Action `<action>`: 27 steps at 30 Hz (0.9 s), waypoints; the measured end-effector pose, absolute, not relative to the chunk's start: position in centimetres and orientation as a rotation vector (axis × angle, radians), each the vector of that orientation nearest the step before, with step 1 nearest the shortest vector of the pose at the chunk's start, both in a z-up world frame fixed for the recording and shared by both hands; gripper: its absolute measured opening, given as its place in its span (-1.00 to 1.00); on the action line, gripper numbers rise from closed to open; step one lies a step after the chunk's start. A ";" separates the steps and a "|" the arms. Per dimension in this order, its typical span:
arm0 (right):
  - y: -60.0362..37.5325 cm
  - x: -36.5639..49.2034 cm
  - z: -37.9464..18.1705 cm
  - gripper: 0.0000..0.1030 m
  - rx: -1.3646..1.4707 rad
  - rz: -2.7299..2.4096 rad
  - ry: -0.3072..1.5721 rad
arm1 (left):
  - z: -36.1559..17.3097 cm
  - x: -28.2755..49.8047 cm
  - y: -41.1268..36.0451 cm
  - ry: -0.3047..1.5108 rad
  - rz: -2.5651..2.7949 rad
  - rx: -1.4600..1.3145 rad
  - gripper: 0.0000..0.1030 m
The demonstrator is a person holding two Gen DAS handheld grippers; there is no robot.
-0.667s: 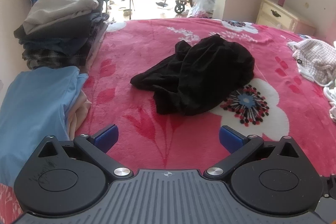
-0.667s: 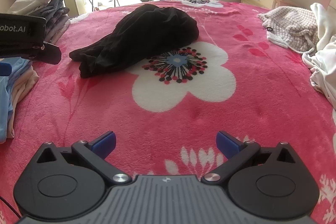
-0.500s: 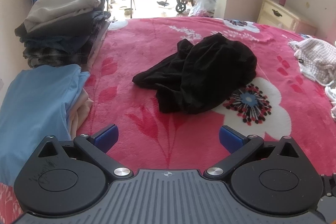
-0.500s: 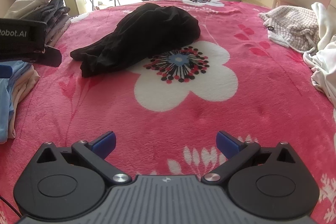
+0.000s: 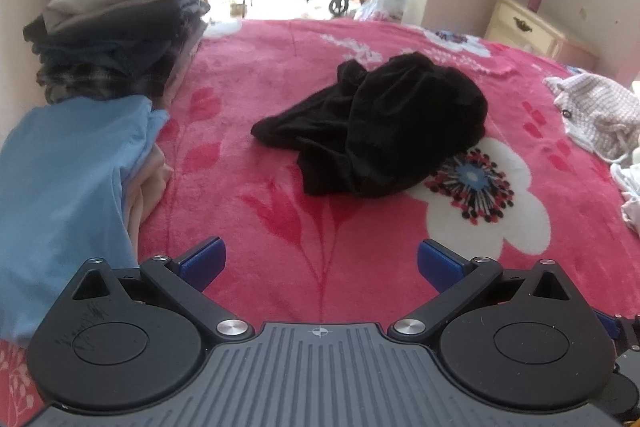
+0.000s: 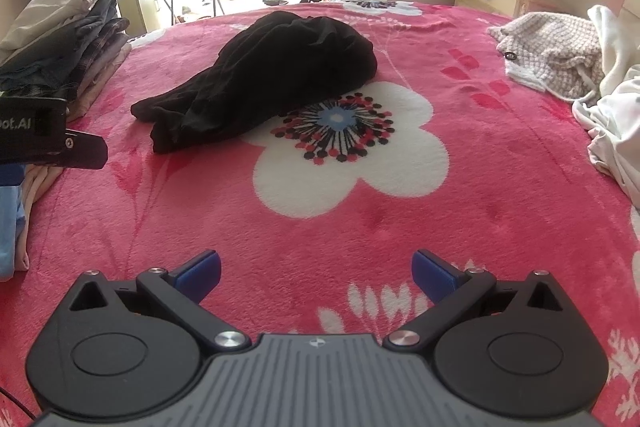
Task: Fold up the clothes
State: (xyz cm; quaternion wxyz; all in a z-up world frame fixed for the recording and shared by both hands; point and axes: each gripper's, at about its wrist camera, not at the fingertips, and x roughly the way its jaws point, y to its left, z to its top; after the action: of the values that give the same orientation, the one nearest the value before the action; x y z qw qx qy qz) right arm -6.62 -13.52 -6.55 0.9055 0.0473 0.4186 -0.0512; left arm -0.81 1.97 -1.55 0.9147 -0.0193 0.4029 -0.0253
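Black garment [image 5: 384, 123]: lay crumpled on the pink floral blanket [image 5: 248, 75], partly over its large white flower [image 5: 516, 215]
Left gripper [image 5: 319, 263]: jaws spread wide, nothing held, hung short of the black garment
Right gripper [image 6: 316, 273]: jaws spread wide, empty, near side of the white flower
Folded stacks [image 5: 112, 39]: left of the black garment, a light blue pile [image 5: 60, 187] nearer
Knitted checked garment [image 6: 556, 55]: right of the black garment, well apart
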 end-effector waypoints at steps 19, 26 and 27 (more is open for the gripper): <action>-13.8 -6.5 -6.7 1.00 0.109 -0.116 0.869 | -1.4 -0.5 2.9 0.869 -0.042 -0.107 1.00; -13.9 -6.5 -6.6 1.00 0.116 -0.129 0.876 | -1.2 -0.3 3.1 0.856 0.013 -0.121 1.00; -13.9 -6.4 -6.7 1.00 0.112 -0.134 0.880 | -1.3 -0.3 3.1 0.858 0.018 -0.119 1.00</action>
State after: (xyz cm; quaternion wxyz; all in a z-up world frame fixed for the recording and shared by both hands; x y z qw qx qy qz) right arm -6.41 -13.91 -6.67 0.9011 0.0539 0.4254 -0.0647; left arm -0.33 3.11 -1.27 0.9077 -0.0578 0.4156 0.0088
